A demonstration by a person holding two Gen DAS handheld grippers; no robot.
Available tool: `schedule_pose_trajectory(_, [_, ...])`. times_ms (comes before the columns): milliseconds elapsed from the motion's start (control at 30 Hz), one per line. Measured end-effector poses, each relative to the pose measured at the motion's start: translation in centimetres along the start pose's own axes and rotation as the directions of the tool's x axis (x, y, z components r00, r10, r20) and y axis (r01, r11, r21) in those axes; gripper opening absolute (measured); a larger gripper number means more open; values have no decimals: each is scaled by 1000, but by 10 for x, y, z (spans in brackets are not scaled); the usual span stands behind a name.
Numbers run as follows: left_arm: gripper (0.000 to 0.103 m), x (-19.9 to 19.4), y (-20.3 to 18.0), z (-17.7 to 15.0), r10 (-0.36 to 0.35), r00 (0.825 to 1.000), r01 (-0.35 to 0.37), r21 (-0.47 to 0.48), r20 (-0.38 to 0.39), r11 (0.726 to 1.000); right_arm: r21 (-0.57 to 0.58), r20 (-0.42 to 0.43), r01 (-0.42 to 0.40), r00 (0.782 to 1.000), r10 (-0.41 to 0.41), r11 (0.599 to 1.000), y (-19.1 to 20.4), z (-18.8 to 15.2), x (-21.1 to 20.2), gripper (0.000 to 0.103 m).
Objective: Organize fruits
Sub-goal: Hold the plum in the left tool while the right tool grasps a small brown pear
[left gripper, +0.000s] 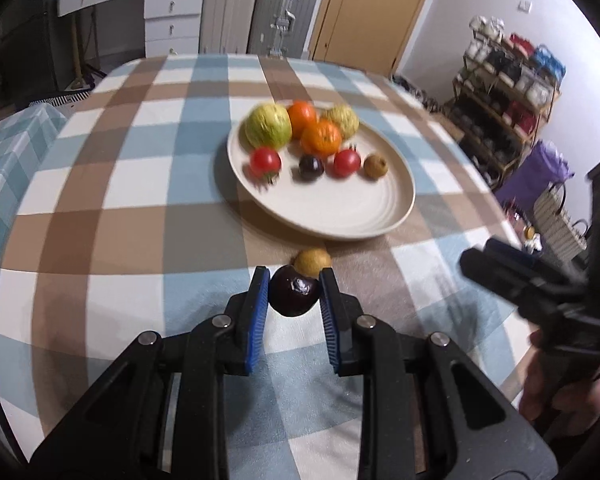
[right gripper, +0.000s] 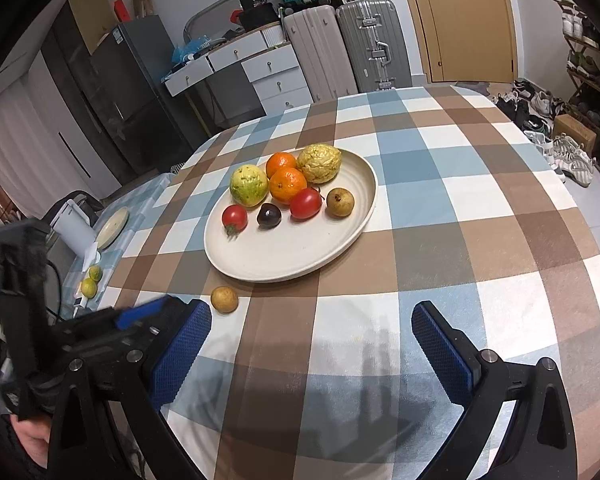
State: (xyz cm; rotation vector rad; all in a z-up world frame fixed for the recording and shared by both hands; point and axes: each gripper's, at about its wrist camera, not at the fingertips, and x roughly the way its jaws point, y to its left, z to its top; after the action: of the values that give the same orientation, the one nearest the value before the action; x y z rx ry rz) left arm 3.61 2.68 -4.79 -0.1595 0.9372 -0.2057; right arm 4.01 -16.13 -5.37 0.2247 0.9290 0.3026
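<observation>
One cream plate (right gripper: 332, 258) is recorded at the centre of the right wrist view, on a table covered by a blue, brown and white checked cloth (right gripper: 460, 208). Eight fruits are counted on it: two oranges (right gripper: 287, 185), two red tomatoes (right gripper: 306, 203), one green guava (right gripper: 249, 184), one knobbly yellow-green fruit (right gripper: 319, 162) that may be a second guava, one dark plum (right gripper: 269, 215), and one small brown pear (right gripper: 340, 201).

One small brown round fruit (right gripper: 224, 299), kind not determinable, is noted off the plate on the cloth, just below its near rim at lower centre-left of the right wrist view. Two small yellow-green citrus fruits (right gripper: 89, 287) are seen at the far left edge of that view, beside a second, smaller plate (right gripper: 113, 222).

One further dark plum (left gripper: 294, 290) is held by the left gripper (left gripper: 294, 294); both blue pads (left gripper: 258, 312) are pressed against its sides, at lower centre of the left wrist view, just in front of the brown round fruit and short of the plate. Whether the plum is touching the cloth cannot be determined.

The right gripper (right gripper: 311, 344) is recorded with its fingers spread wide and nothing between them, held over the cloth at the bottom of its own view. The left gripper is seen blurred at its lower left.
</observation>
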Motion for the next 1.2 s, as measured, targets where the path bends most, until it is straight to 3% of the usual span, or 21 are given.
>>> schedule_pose_trajectory(333, [22,-50,17,11,-37,994,41,-39,105,998,-25,-35,-20,999,19,999,16,-3,15,102])
schedule_pose_trajectory(733, [22,-77,25,13,-2,989,7,-33,150,999,-92,-122,-49,992,37,995,57,-6,58,101])
schedule_pose_trajectory(1000, [22,-82,31,13,-33,989,41,-52,145,998,-112,-170,-44,985,24,993,77,-3,88,90])
schedule_pose_trajectory(1200, [22,-83,33,12,-48,989,57,-61,140,997,-157,-163,-3,986,-23,988,84,-4,96,73])
